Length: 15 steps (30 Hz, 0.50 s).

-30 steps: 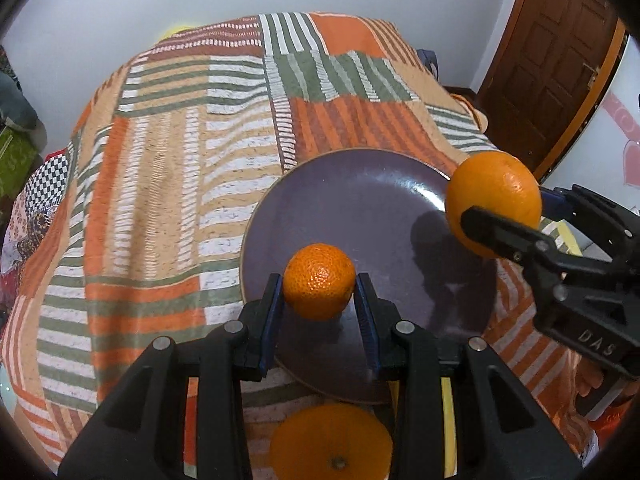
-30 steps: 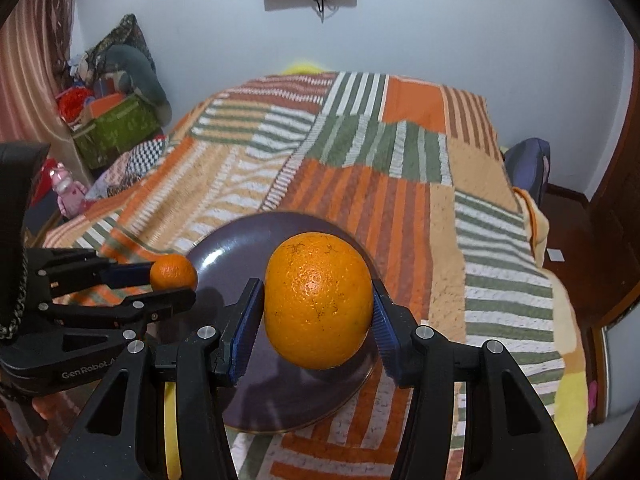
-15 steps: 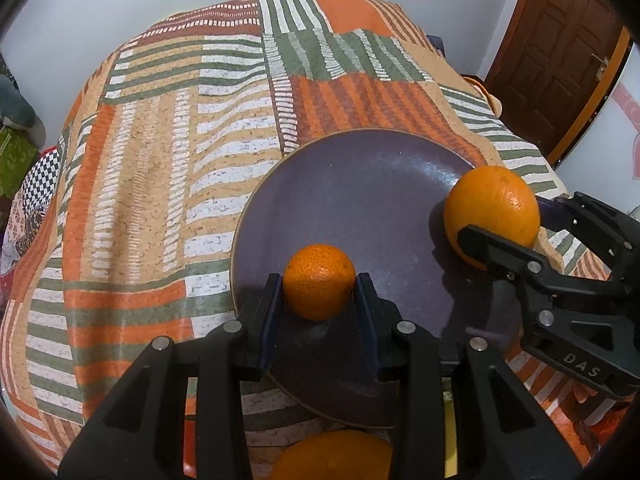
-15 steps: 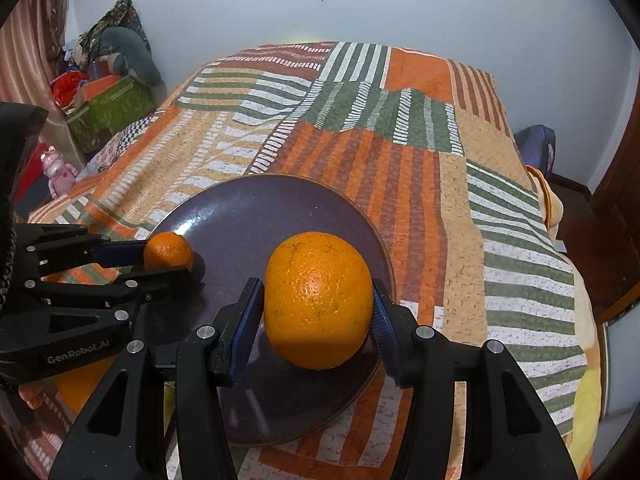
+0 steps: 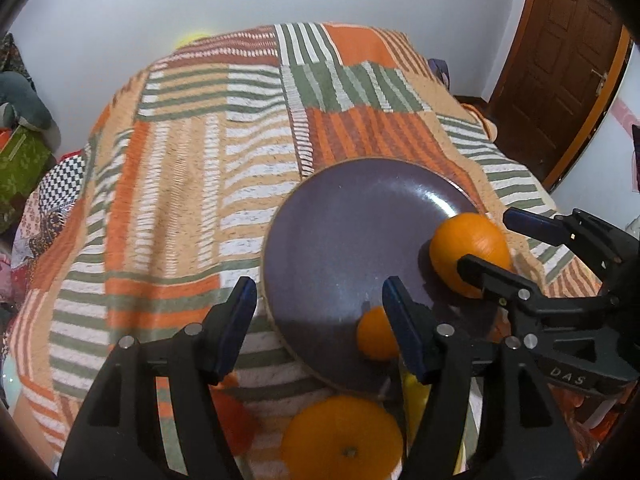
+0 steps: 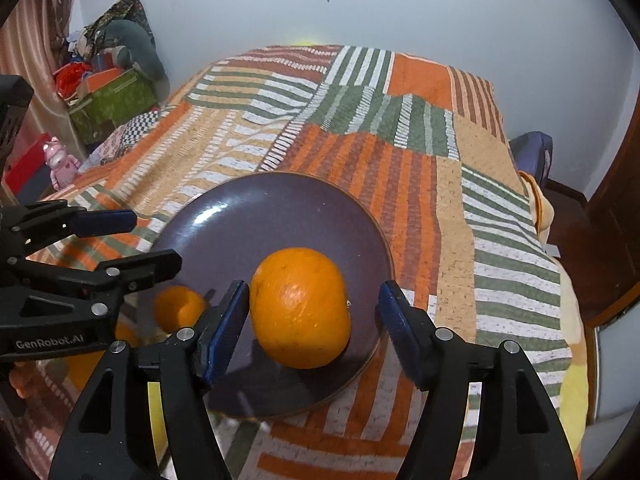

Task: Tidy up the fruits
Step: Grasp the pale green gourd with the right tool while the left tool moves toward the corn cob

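Note:
A dark purple plate [image 5: 340, 220] [image 6: 248, 216] lies on the striped bedspread. A large orange [image 6: 300, 306] [image 5: 468, 252] rests on the plate's right side, between the spread jaws of my open right gripper [image 6: 314, 306] [image 5: 486, 240]. A small mandarin [image 5: 376, 338] [image 6: 178, 306] sits on the plate's near edge, partly hidden behind my left gripper's right finger. My left gripper [image 5: 320, 300] [image 6: 130, 240] is open and empty, shifted left of the mandarin. Another orange [image 5: 342, 436] lies on the bed below the plate.
The striped orange, green and white bedspread [image 5: 192, 184] covers the bed. A yellow object [image 5: 414, 396] shows under the plate's near rim. A brown door [image 5: 560, 60] stands at the right. A green box [image 6: 116, 100] and clutter sit left of the bed.
Both grippers have opened. The mandarin and the large orange were let go onto the plate. My left gripper has pulled back and to the left.

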{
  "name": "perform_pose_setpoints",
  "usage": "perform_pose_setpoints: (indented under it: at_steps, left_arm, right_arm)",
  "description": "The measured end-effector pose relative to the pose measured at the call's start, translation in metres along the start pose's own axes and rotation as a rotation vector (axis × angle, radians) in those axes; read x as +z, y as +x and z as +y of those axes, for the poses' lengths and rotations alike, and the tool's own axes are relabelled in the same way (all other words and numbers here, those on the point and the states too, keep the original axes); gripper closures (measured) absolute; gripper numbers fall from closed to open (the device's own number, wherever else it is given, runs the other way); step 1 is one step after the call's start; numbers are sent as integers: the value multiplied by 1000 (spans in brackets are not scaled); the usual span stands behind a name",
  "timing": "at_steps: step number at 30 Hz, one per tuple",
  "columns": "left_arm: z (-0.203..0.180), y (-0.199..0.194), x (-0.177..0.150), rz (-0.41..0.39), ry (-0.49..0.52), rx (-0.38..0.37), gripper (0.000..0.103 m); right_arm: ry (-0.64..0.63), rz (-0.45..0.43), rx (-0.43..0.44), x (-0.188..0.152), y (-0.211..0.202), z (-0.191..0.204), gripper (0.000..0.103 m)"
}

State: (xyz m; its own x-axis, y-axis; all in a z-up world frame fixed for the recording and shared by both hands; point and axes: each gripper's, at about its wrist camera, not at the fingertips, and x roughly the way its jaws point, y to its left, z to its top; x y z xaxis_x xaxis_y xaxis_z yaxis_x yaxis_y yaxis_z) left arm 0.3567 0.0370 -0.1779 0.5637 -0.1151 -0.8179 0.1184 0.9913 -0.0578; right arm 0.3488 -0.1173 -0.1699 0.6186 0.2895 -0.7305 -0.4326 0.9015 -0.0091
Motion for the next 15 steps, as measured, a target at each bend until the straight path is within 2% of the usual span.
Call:
perform_pose_setpoints:
  at_steps: [7,15]
  left_arm:
    - [7,-42,-21,-39,-12,15,38]
    - [13,-77,-65,-63,-27,36,37]
  right_arm:
    - [-4,-29,0,-7,-33,11,39]
    - [-13,-35,32,-28,-63,31,39]
